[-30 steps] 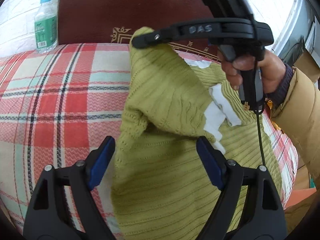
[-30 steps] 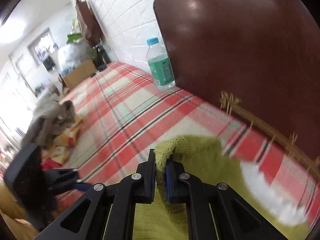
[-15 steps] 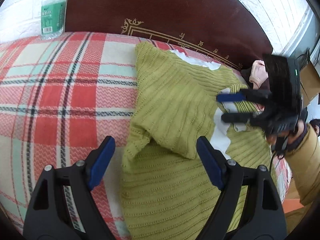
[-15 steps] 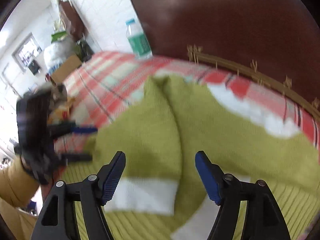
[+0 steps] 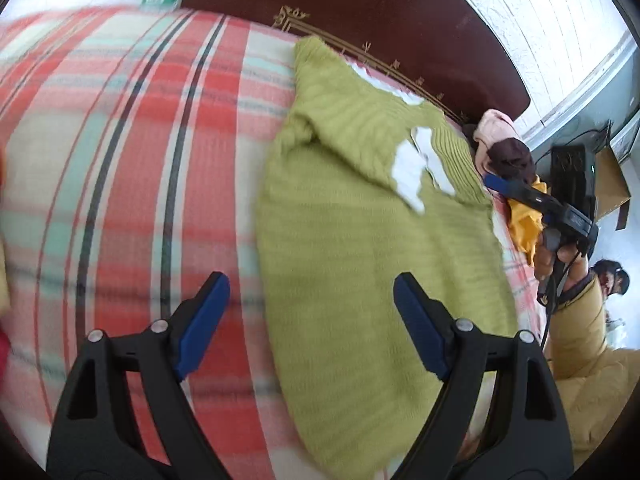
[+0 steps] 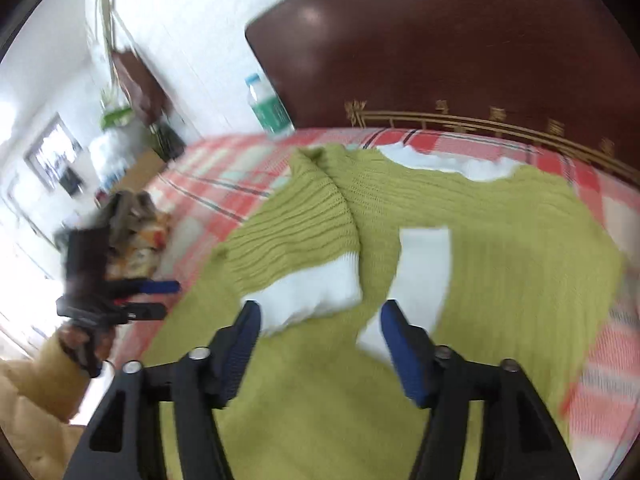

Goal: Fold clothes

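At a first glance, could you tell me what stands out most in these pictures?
The lime-green sweater lies across the red plaid bedspread, both white-cuffed sleeves folded over its front. The open right gripper hovers over it, against the dark headboard.

A green sweater point(image 6: 500, 264) is being shown spread across the plaid bed point(image 6: 224, 168) at centre frame, both white-cuffed sleeves folded inward. The right claw point(image 6: 320, 344) is being held wide apart at the bottom. At left, the left claw point(image 6: 160, 300) is seen, blurred. A bottle point(image 6: 268, 106) is seen by the headboard point(image 6: 460, 52).
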Demonstrator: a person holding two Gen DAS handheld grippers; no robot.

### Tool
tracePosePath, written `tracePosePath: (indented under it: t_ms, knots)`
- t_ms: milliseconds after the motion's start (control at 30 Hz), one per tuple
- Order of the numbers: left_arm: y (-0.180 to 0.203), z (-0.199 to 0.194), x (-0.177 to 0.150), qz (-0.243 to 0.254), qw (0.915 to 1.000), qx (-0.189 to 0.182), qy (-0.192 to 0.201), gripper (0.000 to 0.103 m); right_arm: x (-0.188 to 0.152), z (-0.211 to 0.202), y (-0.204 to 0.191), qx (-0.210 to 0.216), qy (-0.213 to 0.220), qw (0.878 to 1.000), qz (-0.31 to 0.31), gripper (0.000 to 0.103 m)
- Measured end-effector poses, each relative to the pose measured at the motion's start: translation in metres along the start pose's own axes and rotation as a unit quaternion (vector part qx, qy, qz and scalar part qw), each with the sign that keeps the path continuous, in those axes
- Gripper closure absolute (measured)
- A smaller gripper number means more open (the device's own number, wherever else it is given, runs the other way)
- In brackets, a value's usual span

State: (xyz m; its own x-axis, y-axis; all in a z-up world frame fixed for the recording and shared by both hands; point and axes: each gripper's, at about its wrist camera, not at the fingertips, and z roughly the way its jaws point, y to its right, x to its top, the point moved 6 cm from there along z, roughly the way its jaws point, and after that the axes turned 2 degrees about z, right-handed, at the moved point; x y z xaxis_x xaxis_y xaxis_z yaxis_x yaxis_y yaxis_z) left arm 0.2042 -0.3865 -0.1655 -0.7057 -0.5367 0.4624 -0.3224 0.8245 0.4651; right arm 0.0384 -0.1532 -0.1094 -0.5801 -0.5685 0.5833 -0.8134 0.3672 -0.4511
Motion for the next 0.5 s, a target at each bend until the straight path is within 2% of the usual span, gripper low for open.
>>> tracePosePath:
  t_ms: [100,167,233,400,500]
  knots:
    - [0.002,-0.008,-0.028,-0.007,0.9999,0.005,-0.008,0.017,-0.039,-0.054,0.009,0.006,0.026,0.998,0.052,0.023]
    - [0.009,-0.012,-0.041,-0.008,1.0000,0.000,-0.005,0.009,-0.067,-0.080,0.016,-0.012,0.036,0.996,0.082,0.021]
    - [0.015,-0.011,-0.049,-0.011,0.9998,-0.014,-0.009,0.007,-0.097,-0.101,0.022,-0.027,0.044,0.993,0.110,0.021]
    - [0.034,-0.006,-0.068,-0.012,0.9992,-0.033,-0.017,0.002,-0.148,-0.115,0.026,-0.030,0.049,0.987,0.153,0.021]
    - [0.043,-0.006,-0.077,-0.011,0.9990,-0.038,-0.021,0.001,-0.166,-0.116,0.029,-0.031,0.042,0.985,0.167,0.020]
